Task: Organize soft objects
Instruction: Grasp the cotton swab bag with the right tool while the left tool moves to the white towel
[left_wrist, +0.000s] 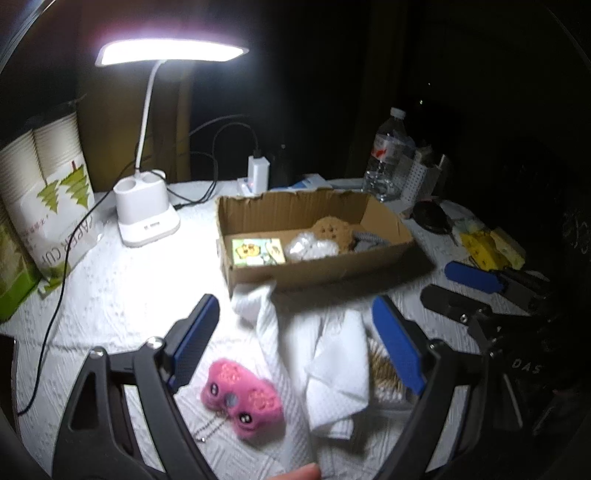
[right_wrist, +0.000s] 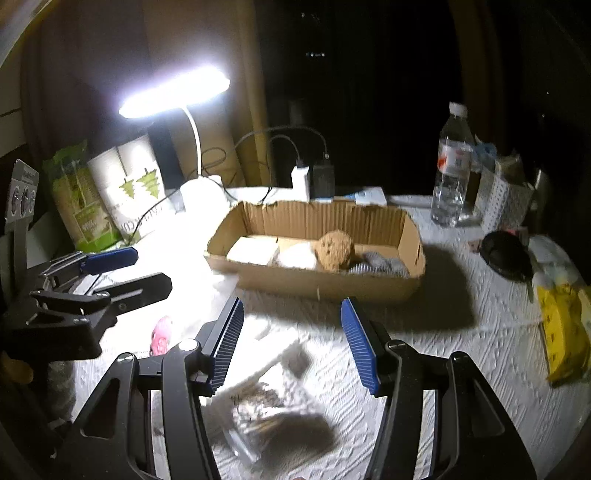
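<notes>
Obscured, cropped and blurred areas

The packet (right_wrist: 266, 417) under the right gripper (right_wrist: 291, 343) is motion-blurred; its contents cannot be identified. The white cloth (left_wrist: 325, 354) hides part of that packet in the left view. The grey item (right_wrist: 384, 264) in the box (right_wrist: 325, 286) is partly hidden by the brown toy (right_wrist: 335, 250). The yellow bag (right_wrist: 563, 328) is cut off at the right edge.

Cardboard box (left_wrist: 314, 236) open-topped; lamp (left_wrist: 147, 210) beside.

I count one box (left_wrist: 314, 269) on the tabletop (left_wrist: 129, 295), with four things inside: one card (left_wrist: 258, 251), one white wad (left_wrist: 314, 245), one brown plush (left_wrist: 330, 229), one grey cloth (left_wrist: 369, 240). Outside it: one pink plush (left_wrist: 242, 397), one white cloth (left_wrist: 325, 354), one lamp (left_wrist: 147, 218), one bottle (left_wrist: 386, 158), two claws.
</notes>
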